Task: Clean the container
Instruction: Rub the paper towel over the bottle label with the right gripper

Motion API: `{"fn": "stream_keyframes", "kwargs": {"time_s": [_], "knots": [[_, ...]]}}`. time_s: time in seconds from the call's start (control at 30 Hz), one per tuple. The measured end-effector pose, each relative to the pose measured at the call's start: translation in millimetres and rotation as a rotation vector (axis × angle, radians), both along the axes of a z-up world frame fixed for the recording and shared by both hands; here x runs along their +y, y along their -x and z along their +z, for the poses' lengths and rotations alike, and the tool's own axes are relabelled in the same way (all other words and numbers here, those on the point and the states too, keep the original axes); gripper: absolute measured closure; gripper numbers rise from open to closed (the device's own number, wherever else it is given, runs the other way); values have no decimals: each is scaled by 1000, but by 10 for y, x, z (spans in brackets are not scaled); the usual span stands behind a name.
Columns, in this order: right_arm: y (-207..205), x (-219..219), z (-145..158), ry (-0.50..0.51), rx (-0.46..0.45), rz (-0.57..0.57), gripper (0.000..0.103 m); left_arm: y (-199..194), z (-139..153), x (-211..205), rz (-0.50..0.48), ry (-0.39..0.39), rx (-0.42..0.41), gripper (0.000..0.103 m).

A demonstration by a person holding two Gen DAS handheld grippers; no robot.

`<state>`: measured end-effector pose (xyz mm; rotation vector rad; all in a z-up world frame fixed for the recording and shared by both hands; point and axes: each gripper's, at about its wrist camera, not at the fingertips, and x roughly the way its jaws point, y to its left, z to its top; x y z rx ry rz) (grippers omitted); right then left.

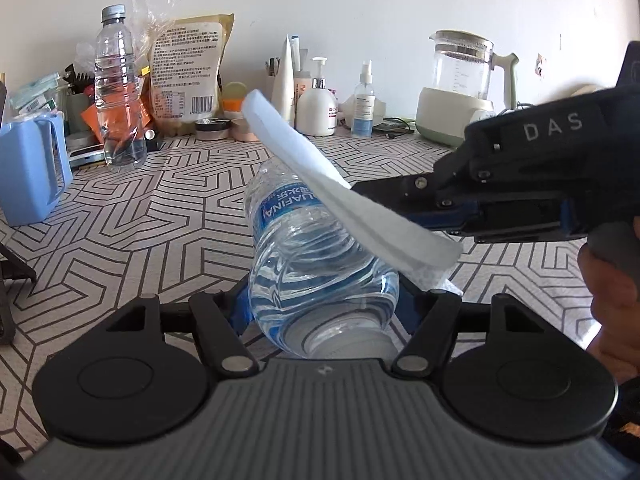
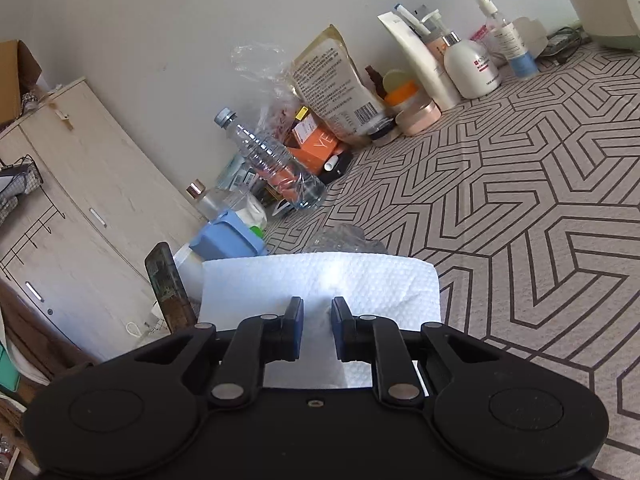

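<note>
A clear Aquafina water bottle (image 1: 312, 248) lies lengthwise between the fingers of my left gripper (image 1: 322, 304), which is shut on it just above the patterned tablecloth (image 1: 160, 216). My right gripper (image 1: 360, 192) reaches in from the right, shut on a folded white paper towel (image 1: 320, 168). The towel slants across the top of the bottle. In the right wrist view the paper towel (image 2: 320, 280) spreads out ahead of the right gripper (image 2: 318, 316). It hides most of the bottle (image 2: 344, 240), only a strip of clear plastic showing above it.
Along the back wall stand an upright clear bottle (image 1: 118, 88), a printed bag (image 1: 188, 76), a pump bottle (image 1: 318, 108), a spray bottle (image 1: 364, 104) and a glass kettle (image 1: 464, 84). A blue jug (image 1: 32, 168) sits far left. A person's hand (image 1: 612, 288) grips the right tool.
</note>
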<state>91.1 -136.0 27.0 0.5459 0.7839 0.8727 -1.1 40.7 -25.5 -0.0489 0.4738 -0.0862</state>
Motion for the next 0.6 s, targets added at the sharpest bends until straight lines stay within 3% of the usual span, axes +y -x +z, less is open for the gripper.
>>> {"fn": "stream_keyframes", "kwargs": {"time_s": [0.6], "knots": [[-66, -60, -142, 45, 49, -26, 81, -10, -21, -14, 7, -1, 5, 33]]}}
